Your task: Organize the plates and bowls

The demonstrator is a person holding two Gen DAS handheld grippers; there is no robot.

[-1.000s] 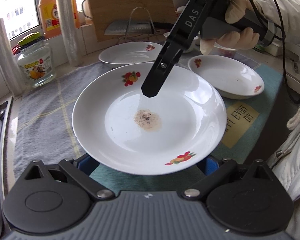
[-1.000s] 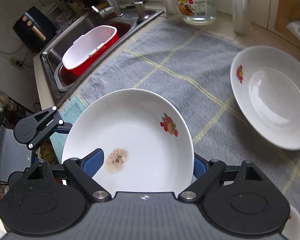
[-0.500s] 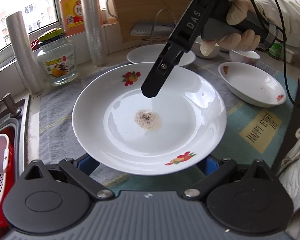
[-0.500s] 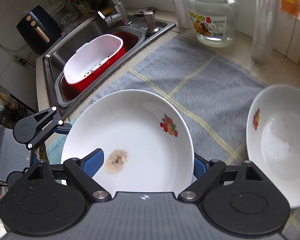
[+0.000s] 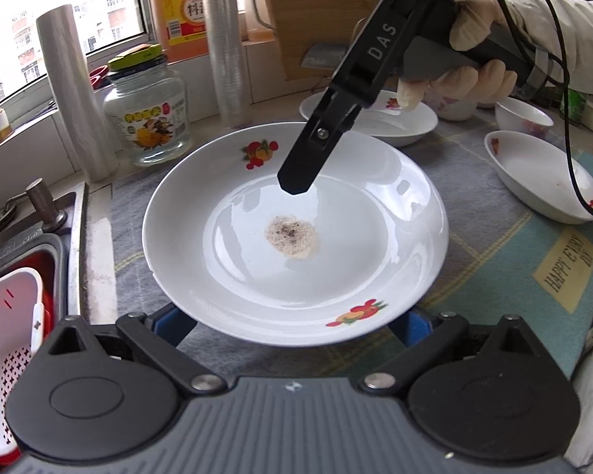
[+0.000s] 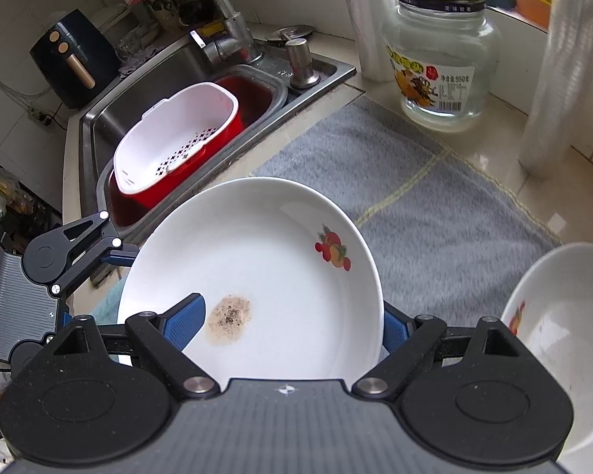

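White porcelain fills both wrist views: a shallow plate [image 5: 296,233] printed with small fruit motifs and carrying a brown speckled smear at its centre. The left gripper [image 5: 292,326] has its blue-padded jaws spread wide with the plate's near rim set between them. The right gripper [image 6: 284,326] meets the plate from the opposite side, one blue pad over the rim inside the dish, the other outside; its black finger, lettered "DAS", reaches over the plate in the left view. Whether the pads press the rim cannot be told, yet the plate sits clear above the grey towel [image 6: 435,205] with yellow lines. A teal mat [image 5: 565,272] to the right reads "HAPPY EVERY DAY". Beyond lie more white dishes [image 5: 541,175]. A gloved hand [image 5: 466,75] grips the right tool's handle. Farther back stand a glass jar [image 6: 442,67] with a yellow-green lid, its label marked "950", clear plastic rolls and an orange bottle by the window. A steel sink [image 6: 138,94] holds a white colander [image 6: 174,134] in a red basin.
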